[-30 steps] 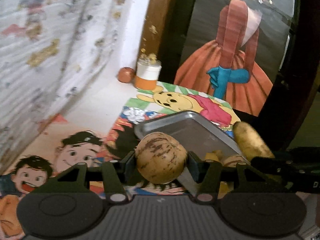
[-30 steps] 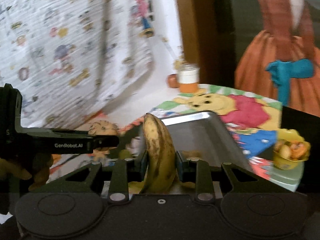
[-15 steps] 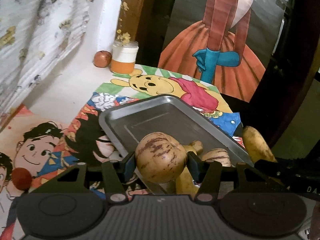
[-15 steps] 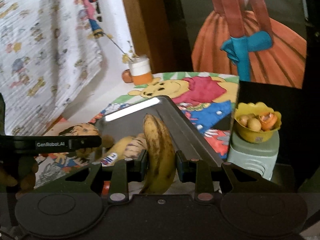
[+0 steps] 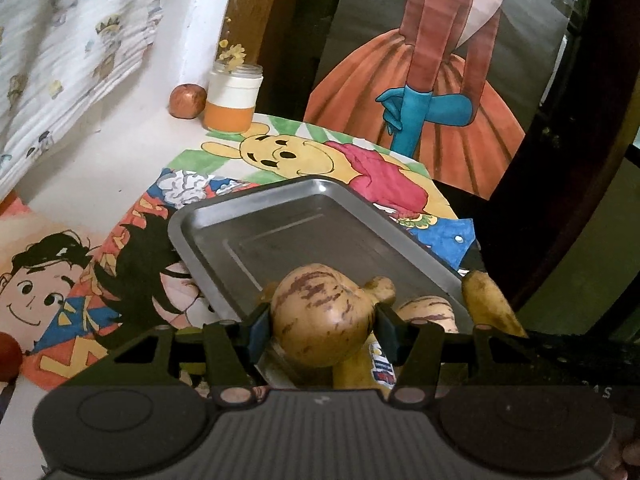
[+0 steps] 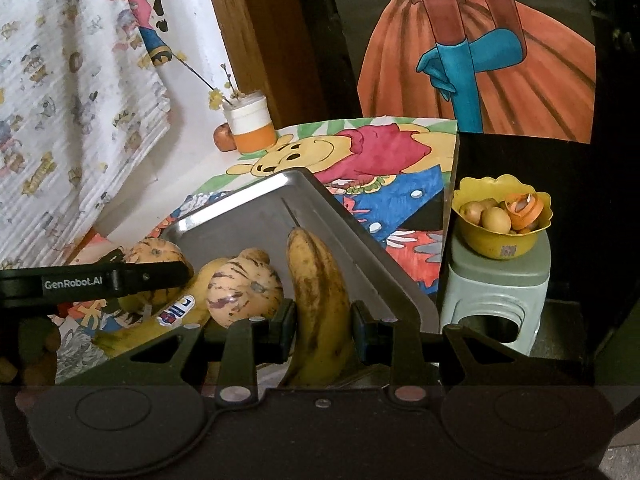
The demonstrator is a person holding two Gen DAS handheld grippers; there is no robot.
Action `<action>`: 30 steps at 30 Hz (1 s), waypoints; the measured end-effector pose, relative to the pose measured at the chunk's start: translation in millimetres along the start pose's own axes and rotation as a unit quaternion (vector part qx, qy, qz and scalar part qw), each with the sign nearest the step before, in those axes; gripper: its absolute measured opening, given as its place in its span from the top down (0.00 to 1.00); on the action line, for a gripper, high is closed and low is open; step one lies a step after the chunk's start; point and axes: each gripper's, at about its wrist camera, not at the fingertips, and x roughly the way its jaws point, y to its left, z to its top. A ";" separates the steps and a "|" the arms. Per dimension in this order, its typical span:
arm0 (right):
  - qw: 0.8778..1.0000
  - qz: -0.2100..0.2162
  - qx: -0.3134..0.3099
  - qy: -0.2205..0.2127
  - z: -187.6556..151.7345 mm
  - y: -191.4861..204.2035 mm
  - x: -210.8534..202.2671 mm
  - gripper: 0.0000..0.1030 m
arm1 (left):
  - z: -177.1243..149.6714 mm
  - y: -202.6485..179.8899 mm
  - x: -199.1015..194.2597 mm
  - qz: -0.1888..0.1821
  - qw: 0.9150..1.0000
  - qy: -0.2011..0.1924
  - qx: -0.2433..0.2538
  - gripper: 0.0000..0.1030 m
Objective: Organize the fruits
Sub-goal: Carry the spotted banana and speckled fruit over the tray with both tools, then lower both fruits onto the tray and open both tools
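My left gripper [image 5: 322,330] is shut on a round tan melon with purple stripes [image 5: 322,316] and holds it over the near end of the steel tray [image 5: 280,236]. My right gripper [image 6: 322,320] is shut on a spotted yellow banana [image 6: 318,300] above the tray's near right side [image 6: 360,256]. In the tray lie a second striped melon [image 6: 244,288] and a stickered banana [image 6: 176,312]. The left gripper and its melon also show at the left of the right wrist view [image 6: 152,256]. The right gripper's banana shows at the right of the left wrist view [image 5: 490,304].
The tray sits on cartoon mats [image 5: 280,156]. An orange-and-white jar [image 5: 234,98] and a small apple [image 5: 187,101] stand at the back. A red fruit [image 5: 8,360] lies at the far left. A yellow bowl of fruit [image 6: 502,220] sits on a grey stool [image 6: 496,292] right of the table.
Both grippers have moved closer over the tray with their fruit still held. The tray and the fruit in it now fill more of both views.
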 end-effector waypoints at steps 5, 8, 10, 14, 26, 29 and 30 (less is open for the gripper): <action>1.000 -0.002 -0.001 0.000 -2.1 -0.3 2.2 0.69 | -0.7 2.7 0.6 0.001 1.000 0.000 -0.006 0.42; 1.000 -0.002 -0.001 0.003 -3.4 0.1 3.5 0.69 | -1.7 5.5 1.3 0.002 1.000 0.001 -0.011 0.42; 1.000 -0.003 -0.001 0.004 -4.1 0.1 4.2 0.69 | -2.2 6.9 1.2 0.002 1.000 0.001 -0.015 0.42; 1.000 -0.005 -0.003 0.007 -6.1 1.8 5.3 0.69 | -4.7 7.6 1.7 0.007 1.000 0.003 -0.012 0.41; 1.000 -0.006 -0.021 -0.001 -7.5 13.4 1.1 0.64 | -8.3 3.4 -1.2 0.008 1.000 0.002 -0.001 0.29; 1.000 -0.006 -0.023 -0.003 -7.5 15.5 -2.7 0.60 | -9.2 2.2 -4.9 0.005 1.000 -0.001 0.000 0.24; 1.000 -0.008 -0.024 -0.004 -8.0 16.4 -4.4 0.59 | -9.2 1.9 -6.9 0.005 1.000 -0.003 0.000 0.23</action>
